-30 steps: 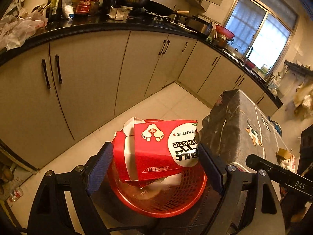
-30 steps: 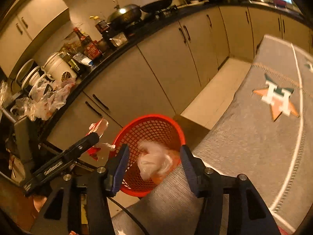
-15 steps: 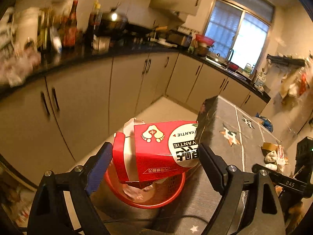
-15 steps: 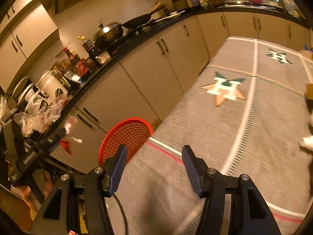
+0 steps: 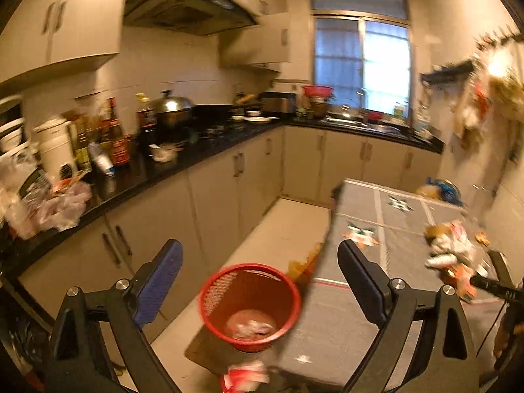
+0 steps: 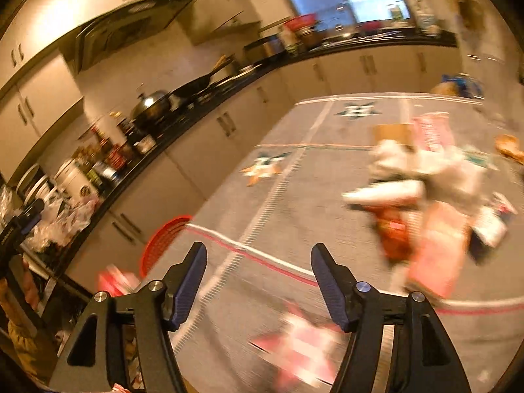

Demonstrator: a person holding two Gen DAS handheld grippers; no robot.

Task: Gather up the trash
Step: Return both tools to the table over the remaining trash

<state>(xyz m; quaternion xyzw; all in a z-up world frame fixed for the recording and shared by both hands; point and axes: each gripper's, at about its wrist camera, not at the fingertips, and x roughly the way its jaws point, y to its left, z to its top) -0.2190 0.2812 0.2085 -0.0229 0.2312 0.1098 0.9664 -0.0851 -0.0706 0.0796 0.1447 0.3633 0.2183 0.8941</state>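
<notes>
A red mesh trash basket stands on the floor beside the grey-clothed table, with white crumpled trash in its bottom. My left gripper is open and empty, high above the basket. The red and white carton is blurred at the bottom edge, below the basket; it also shows in the right wrist view beside the basket. My right gripper is open and empty over the table. A blurred pile of wrappers and white trash lies on the table to its right.
A black kitchen counter with bottles, a wok and plastic bags runs along the left over beige cabinets. The same trash pile lies at the table's right side. A blue bag lies beyond the table's far end.
My left gripper has let go of the red carton, which has dropped below, and has risen. My right gripper has swung right over the table toward the trash pile.
</notes>
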